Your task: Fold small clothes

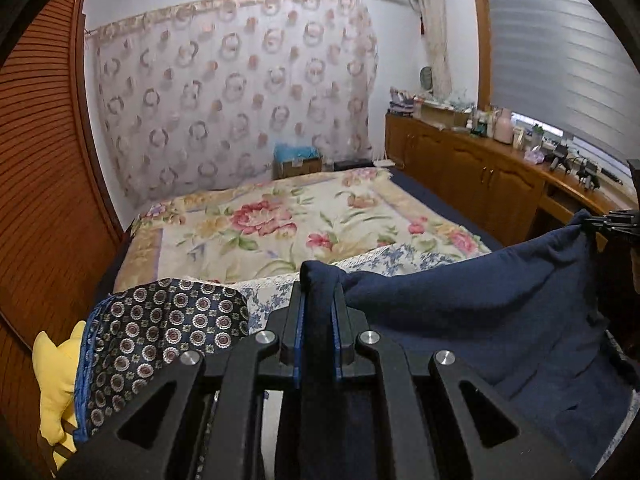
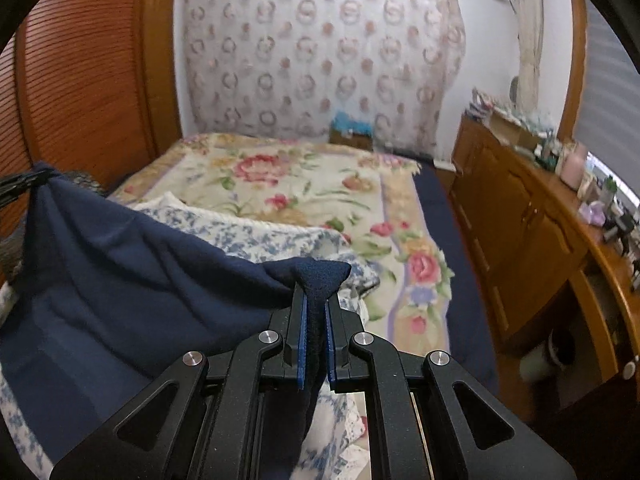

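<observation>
Looking along my left gripper [image 1: 319, 300], I saw its jaws pinched on one corner of the dark navy knit garment [image 1: 480, 300]; my right gripper [image 2: 316, 312] clamped the other corner, so the cloth hung stretched between them over the near end of the bed. Beneath it lay a blue-and-white floral cloth [image 2: 256, 232], with a navy medallion-print fabric [image 1: 168, 320] and a yellow soft toy [image 1: 54, 380] to the left. Beyond spread the cream flowered bedspread [image 1: 280, 224]. A small cardboard box [image 1: 298, 164] at the far wall held something light blue. Both grippers tilted downward.
</observation>
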Action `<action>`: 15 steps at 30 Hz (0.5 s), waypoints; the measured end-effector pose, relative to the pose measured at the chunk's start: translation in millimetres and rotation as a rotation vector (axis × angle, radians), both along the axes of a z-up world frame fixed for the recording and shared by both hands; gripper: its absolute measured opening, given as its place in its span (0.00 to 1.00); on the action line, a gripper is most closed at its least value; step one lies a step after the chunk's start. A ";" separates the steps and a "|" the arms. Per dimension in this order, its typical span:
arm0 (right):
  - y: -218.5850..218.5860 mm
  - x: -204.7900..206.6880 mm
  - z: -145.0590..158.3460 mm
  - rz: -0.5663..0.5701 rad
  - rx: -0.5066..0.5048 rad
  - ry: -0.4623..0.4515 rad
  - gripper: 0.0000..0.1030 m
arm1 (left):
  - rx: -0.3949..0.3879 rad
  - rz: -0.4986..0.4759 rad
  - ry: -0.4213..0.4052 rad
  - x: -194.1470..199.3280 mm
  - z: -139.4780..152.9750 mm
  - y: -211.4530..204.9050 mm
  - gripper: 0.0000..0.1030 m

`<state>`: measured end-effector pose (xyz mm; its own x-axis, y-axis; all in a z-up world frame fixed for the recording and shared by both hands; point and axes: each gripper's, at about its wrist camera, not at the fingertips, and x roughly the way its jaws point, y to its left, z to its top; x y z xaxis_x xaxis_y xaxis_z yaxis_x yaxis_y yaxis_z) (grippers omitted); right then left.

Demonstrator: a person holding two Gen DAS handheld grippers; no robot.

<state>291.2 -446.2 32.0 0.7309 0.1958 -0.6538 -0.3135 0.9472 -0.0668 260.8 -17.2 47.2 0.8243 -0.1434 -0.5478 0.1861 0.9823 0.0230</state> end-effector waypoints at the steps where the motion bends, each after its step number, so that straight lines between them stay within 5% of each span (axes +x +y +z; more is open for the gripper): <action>1: -1.4 5.6 -4.0 -0.004 0.001 0.007 0.05 | 0.002 0.002 0.008 2.7 -2.5 -0.9 0.09; 5: -0.8 11.2 -9.1 -0.017 0.009 0.028 0.07 | 0.003 0.011 0.058 8.6 -14.5 1.3 0.15; 8: 6.2 11.5 -11.5 -0.010 -0.009 0.025 0.26 | 0.000 -0.004 0.091 8.1 -19.4 0.1 0.26; 10: 9.4 5.5 -13.7 0.000 -0.005 0.033 0.41 | -0.003 -0.021 0.101 -0.3 -21.5 -0.6 0.41; 15: 14.1 -15.1 -21.0 0.015 0.012 0.043 0.49 | -0.017 -0.043 0.115 -35.1 -24.7 -1.0 0.54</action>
